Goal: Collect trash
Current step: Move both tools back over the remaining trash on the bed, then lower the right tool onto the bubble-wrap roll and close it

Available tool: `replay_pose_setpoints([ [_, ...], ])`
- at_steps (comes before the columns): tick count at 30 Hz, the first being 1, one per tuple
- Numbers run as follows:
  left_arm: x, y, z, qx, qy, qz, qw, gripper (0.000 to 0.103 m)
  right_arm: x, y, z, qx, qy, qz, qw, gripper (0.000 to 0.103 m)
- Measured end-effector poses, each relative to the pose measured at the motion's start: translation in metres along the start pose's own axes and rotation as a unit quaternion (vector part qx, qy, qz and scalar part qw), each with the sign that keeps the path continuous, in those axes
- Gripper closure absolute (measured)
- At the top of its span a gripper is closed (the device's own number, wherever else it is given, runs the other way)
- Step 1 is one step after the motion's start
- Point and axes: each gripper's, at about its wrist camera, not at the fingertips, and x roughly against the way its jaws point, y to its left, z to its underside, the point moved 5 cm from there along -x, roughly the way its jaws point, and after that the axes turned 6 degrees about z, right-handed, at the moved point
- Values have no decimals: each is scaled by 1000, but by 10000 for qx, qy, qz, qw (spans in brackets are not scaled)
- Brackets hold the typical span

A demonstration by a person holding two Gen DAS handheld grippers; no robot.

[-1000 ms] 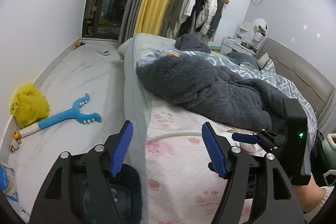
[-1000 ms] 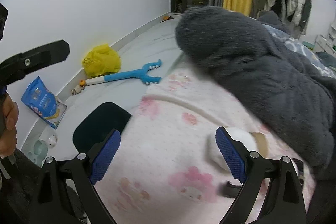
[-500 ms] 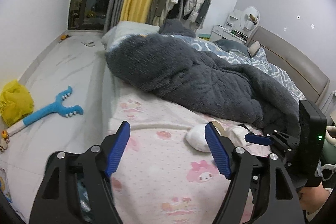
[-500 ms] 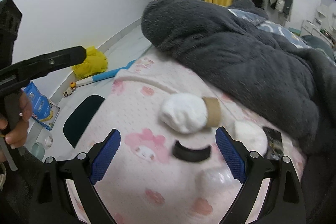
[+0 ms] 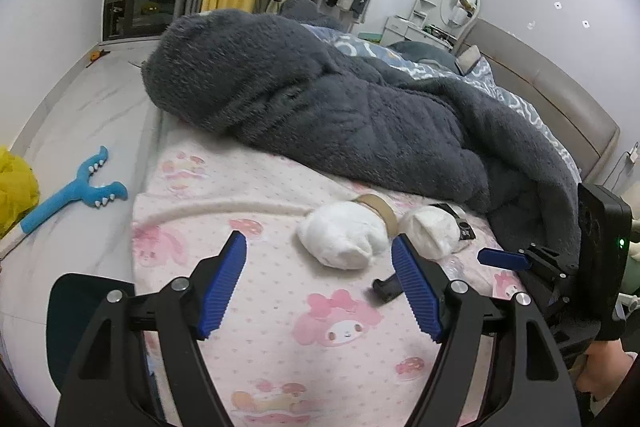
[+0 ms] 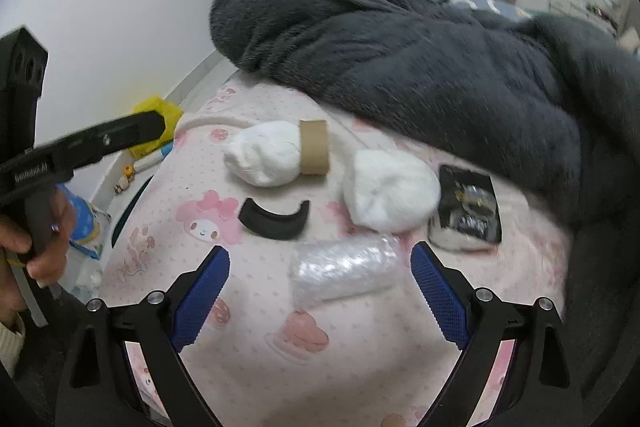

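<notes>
- Pink cartoon-print bedsheet (image 6: 248,367) carries the litter: two white paper wads (image 6: 264,157) (image 6: 390,193), a cardboard tube (image 6: 314,147), a curved black plastic piece (image 6: 274,221), a black wrapper (image 6: 468,211) and a clear bubble-wrap roll (image 6: 344,269).
- Right gripper (image 6: 320,297) has its jaws spread wide and empty — the bubble-wrap roll lies just ahead, between the fingers, its long axis crosswise to them.
- Left gripper (image 5: 320,285) is also open and holds nothing; the nearer paper wad (image 5: 344,239) sits just beyond its tips.
- Judgement: the right hand is nearer the roll.
</notes>
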Motion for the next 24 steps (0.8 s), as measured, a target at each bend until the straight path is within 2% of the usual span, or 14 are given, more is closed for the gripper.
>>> replay_pose_setpoints([
  [8, -17, -18, 9, -91, 220, 162, 9996, 26, -12, -14, 13, -301, 159, -273, 9990, 10],
  [12, -24, -25, 13, -88, 335, 269, 9990, 27, -18, -12, 20, -228, 241, -341, 9989, 26],
  [19, -38, -36, 23, 4, 592, 438, 9973, 29, -25, -15, 25, -288, 257, -403, 9984, 32],
  [24, -41, -42, 28, 85, 702, 532, 9961, 30, -26, -19, 25, -319, 230, -397, 9984, 32],
])
